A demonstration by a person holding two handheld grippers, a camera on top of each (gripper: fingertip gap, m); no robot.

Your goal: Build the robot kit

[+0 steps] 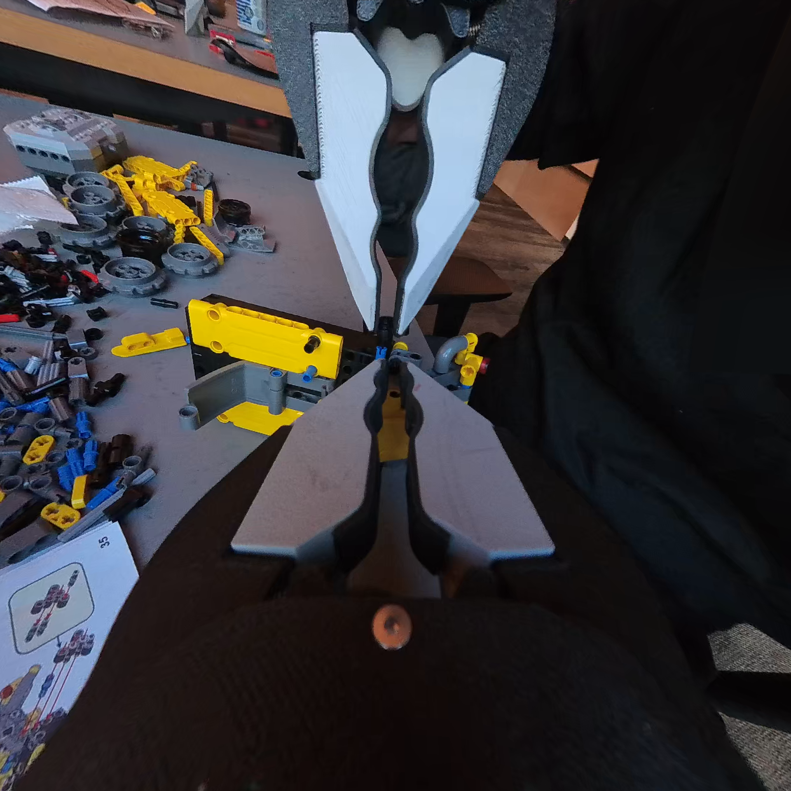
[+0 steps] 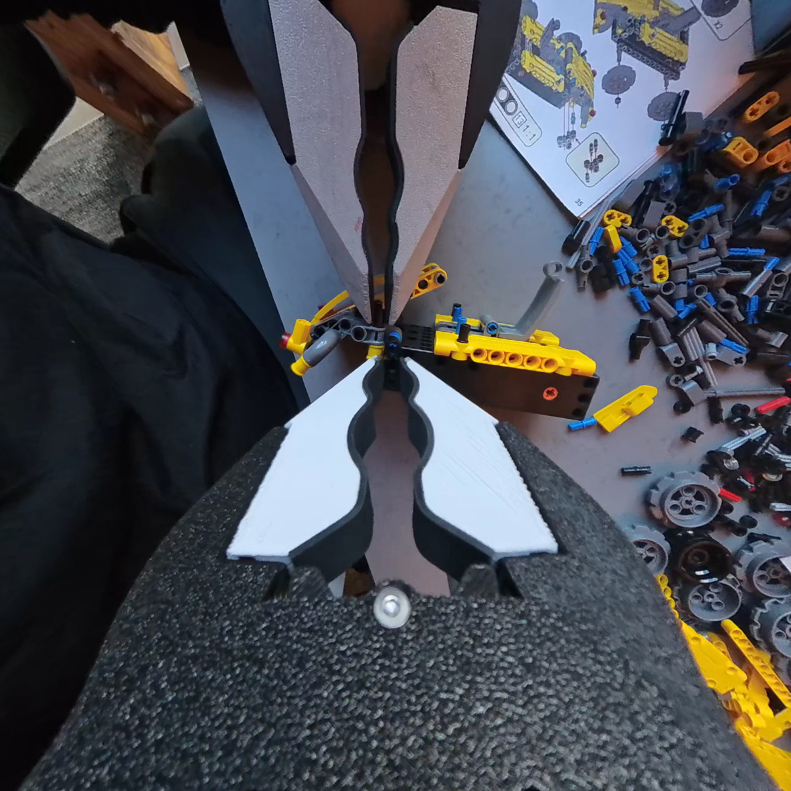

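A partly built yellow, black and grey brick model lies at the grey table's near edge, also in the right wrist view. My left gripper, with grey fingers, is shut on the model's end, with a yellow part showing between its fingers. It enters the right wrist view from the top. My right gripper, with white fingers, meets it tip to tip and is shut on a small black pin, held against the model. It comes in from the top of the left wrist view.
Loose pins and connectors are piled at the left, with grey wheels and yellow beams behind. An open instruction booklet lies near the front, and a small yellow panel lies beside the model. A person's dark clothing fills the right. Only a small space, under 4 cm, lies between the two pairs of fingers.
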